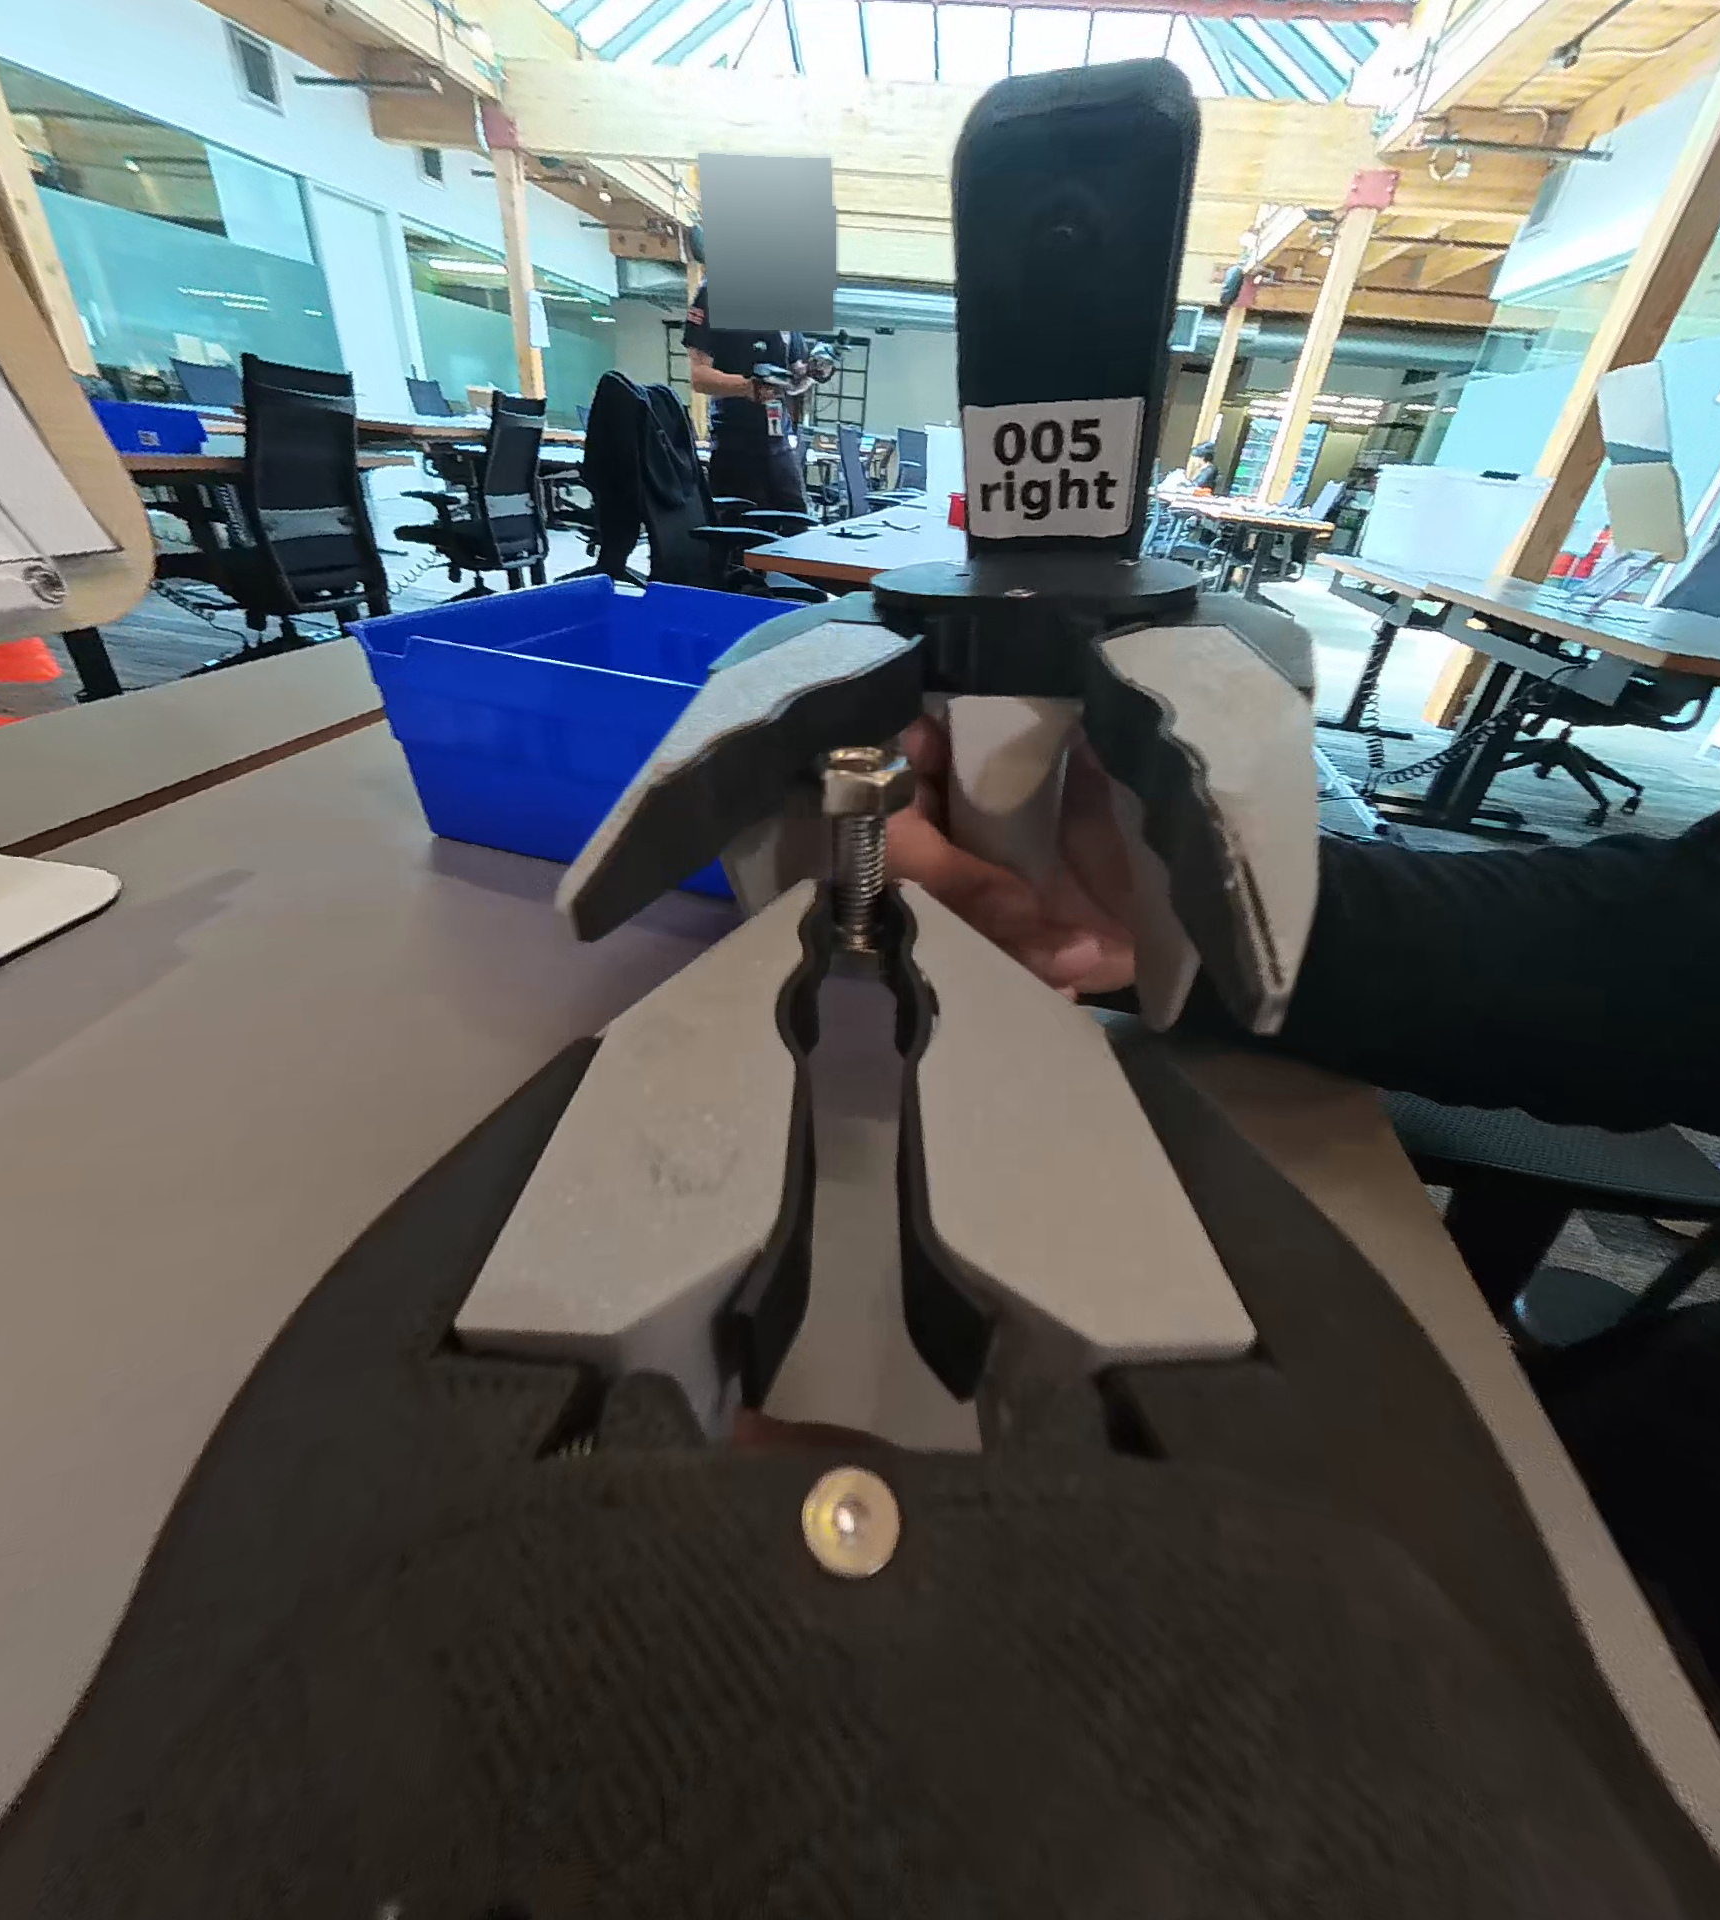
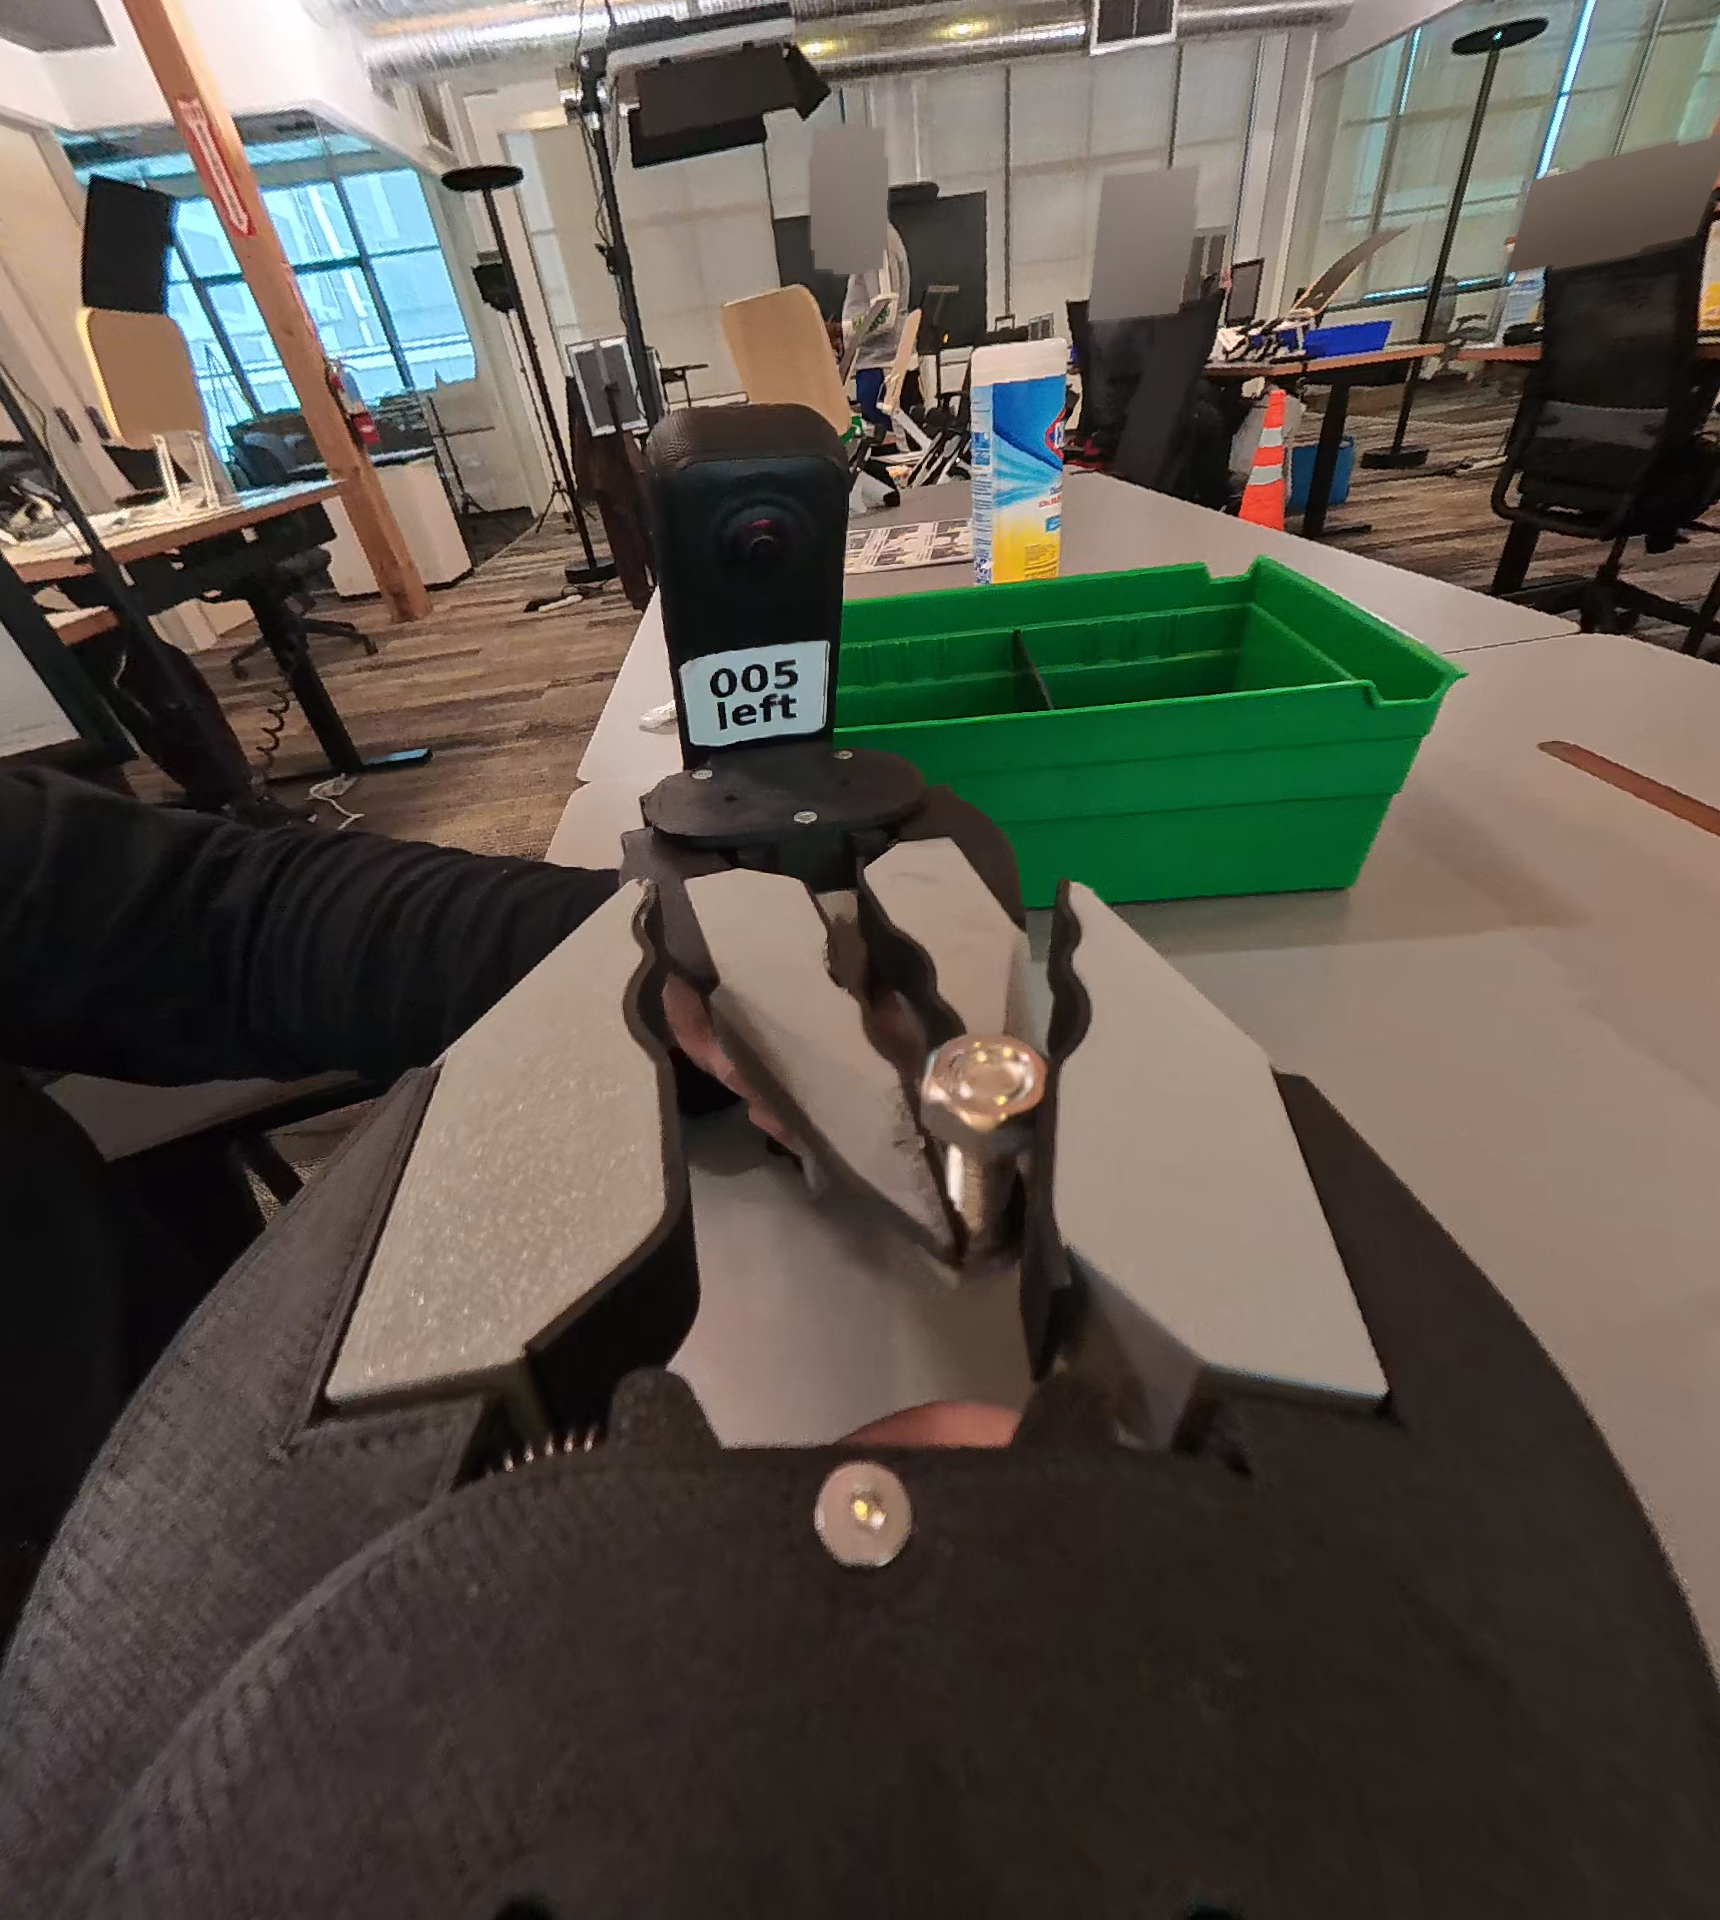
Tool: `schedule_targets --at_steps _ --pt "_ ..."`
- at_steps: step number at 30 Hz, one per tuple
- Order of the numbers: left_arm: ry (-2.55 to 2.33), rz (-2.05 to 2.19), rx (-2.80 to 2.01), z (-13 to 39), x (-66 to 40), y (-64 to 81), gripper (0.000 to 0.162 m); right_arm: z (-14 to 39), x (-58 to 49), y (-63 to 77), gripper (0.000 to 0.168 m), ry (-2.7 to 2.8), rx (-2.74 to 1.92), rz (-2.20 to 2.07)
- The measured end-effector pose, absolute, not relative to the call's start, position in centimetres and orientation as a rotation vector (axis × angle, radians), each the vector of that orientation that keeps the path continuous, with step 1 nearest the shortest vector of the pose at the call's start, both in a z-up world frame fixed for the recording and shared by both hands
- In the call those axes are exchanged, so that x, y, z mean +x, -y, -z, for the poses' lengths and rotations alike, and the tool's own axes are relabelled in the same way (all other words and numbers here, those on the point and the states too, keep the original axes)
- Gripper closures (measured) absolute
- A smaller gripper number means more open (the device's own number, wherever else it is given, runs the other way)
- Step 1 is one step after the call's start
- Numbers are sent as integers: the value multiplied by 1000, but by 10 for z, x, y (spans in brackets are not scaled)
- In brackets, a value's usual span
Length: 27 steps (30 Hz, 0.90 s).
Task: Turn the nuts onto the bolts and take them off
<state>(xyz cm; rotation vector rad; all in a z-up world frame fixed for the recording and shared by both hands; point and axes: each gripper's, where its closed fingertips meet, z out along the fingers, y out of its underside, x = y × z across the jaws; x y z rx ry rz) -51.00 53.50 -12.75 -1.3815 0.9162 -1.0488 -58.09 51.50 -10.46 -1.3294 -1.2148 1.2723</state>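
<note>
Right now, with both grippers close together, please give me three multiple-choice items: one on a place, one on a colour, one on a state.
1. The bolt is held by:
A. the left gripper
B. the right gripper
C. a bare hand
2. The bin in front of the wipes canister is:
A. blue
B. green
C. red
3. The right gripper is:
A. shut on the bolt
B. shut on nothing
C. open

Key: 1 A, its fingertips pinch the threaded end; 2 B, its walls are plainly green; 3 C, its fingers stand wide apart around the bolt head.
</note>
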Motion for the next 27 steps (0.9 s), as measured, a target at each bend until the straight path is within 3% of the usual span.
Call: schedule_targets --at_steps 10,27 --pt "-754 1050 -1360 108 -548 -556 155 95 -554 -530 97 1123 -1334 -1260" --pt "-856 1069 -1362 118 -513 -538 156 101 -583 -516 93 1185 -1324 -1285"
